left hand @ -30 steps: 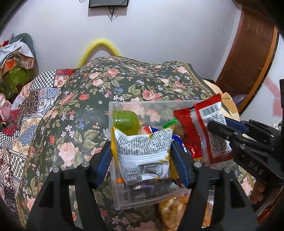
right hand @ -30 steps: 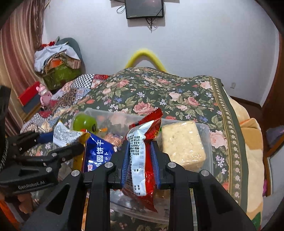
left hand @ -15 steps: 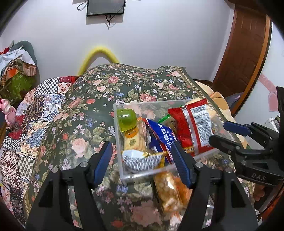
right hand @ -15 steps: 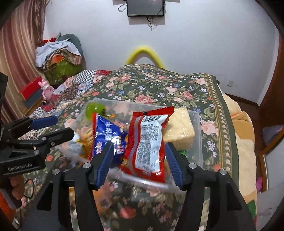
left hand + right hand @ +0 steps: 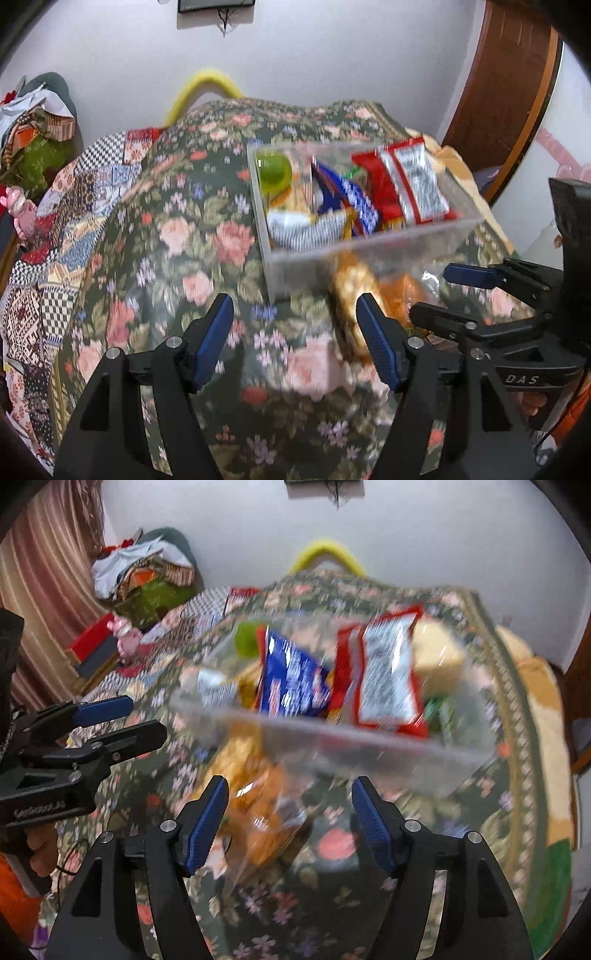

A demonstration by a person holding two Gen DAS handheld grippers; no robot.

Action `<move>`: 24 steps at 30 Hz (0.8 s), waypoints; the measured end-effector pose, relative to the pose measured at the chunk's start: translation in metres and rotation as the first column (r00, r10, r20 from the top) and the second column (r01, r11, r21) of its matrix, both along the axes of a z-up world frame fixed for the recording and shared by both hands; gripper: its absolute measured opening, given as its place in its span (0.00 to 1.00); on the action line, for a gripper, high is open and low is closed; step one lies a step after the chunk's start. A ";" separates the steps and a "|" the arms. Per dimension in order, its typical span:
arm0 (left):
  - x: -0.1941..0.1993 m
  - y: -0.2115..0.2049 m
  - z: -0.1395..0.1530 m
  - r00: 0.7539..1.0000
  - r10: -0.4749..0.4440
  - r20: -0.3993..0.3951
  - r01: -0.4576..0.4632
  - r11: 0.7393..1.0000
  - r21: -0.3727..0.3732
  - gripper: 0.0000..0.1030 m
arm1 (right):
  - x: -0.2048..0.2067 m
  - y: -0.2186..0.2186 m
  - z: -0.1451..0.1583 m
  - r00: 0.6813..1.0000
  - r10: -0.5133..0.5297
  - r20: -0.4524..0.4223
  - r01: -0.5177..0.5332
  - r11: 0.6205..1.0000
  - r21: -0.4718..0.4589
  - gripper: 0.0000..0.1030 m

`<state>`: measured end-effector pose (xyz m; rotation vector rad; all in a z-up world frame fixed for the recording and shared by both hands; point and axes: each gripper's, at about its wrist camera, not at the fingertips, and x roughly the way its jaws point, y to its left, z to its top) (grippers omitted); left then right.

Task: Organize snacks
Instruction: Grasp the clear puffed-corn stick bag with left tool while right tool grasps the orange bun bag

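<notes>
A clear plastic box point(image 5: 369, 254) point(image 5: 369, 749) sits on the floral bedspread and holds a red packet point(image 5: 402, 184) point(image 5: 384, 675), a blue packet point(image 5: 347, 199) point(image 5: 291, 679), a white-grey packet point(image 5: 303, 229), a green jelly cup point(image 5: 275, 171) and a pale cake block point(image 5: 439, 653). A clear bag of orange snacks point(image 5: 354, 295) point(image 5: 258, 805) lies in front of the box. My left gripper point(image 5: 295, 339) is open and empty, back from the box. My right gripper point(image 5: 290, 819) is open and empty, over the orange bag; it also shows in the left wrist view point(image 5: 447, 291).
The floral bedspread point(image 5: 184, 240) covers the bed, with a patchwork quilt point(image 5: 55, 240) on its left. A pile of clothes point(image 5: 144, 572) stands at the back left. A wooden door point(image 5: 498, 85) is at the right. The views are blurred.
Both grippers let go of their packets, which now stand in the box, and have pulled back and up from it with jaws wide.
</notes>
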<state>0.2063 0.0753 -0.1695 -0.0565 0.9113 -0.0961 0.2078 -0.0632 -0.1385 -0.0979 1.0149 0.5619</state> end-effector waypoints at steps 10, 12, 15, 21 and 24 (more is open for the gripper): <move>-0.004 -0.014 -0.016 0.999 -0.033 -0.032 0.033 0.999 -0.003 0.67 | 0.002 0.006 -0.020 0.994 0.058 -0.093 -0.053 0.997 0.055 0.43; -0.001 -0.019 -0.017 0.999 -0.042 -0.033 0.042 0.999 -0.012 0.67 | -0.002 0.004 -0.021 0.995 0.058 -0.079 -0.054 0.997 0.051 0.42; 0.004 -0.027 -0.018 0.998 -0.059 -0.037 0.057 0.998 -0.036 0.67 | -0.009 -0.003 -0.018 0.998 0.040 -0.048 -0.038 0.999 0.039 0.38; 0.017 -0.045 -0.029 0.995 -0.082 -0.060 0.080 0.996 -0.041 0.67 | -0.008 -0.032 -0.009 0.999 -0.032 -0.017 0.032 0.998 0.044 0.37; 0.025 -0.052 -0.037 0.994 -0.080 -0.071 0.077 0.996 -0.034 0.63 | -0.009 -0.042 -0.006 0.998 -0.058 -0.011 0.058 0.997 0.050 0.37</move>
